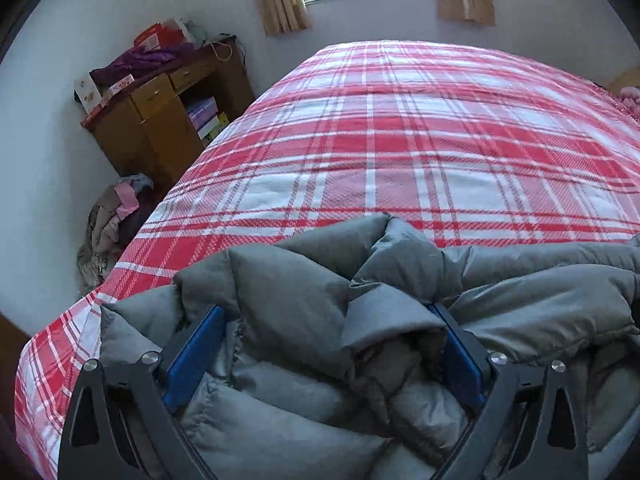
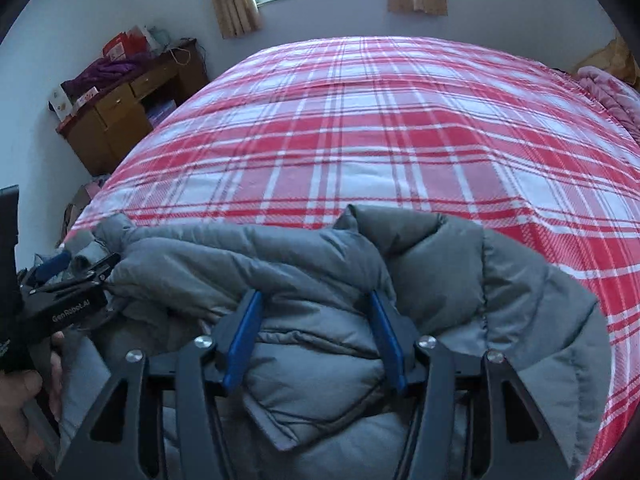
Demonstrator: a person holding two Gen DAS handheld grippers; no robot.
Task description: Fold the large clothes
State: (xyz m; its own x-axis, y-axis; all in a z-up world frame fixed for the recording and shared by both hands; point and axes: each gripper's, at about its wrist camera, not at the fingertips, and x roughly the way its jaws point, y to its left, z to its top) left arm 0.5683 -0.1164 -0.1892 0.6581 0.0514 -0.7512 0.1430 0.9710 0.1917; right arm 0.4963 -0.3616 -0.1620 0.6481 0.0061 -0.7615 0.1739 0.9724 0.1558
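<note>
Grey puffer jacket point(image 2: 320, 276) bunched on plaid bed point(image 2: 380, 128); cabinet point(image 1: 160, 120) beyond.

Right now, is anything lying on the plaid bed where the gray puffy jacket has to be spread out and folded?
Nothing visible does. Both the left gripper and the right gripper have gray jacket bunched between their fingers at the near edge, and the plaid bedspread ahead is bare. A pink blanket sits only at its far right edge.
</note>
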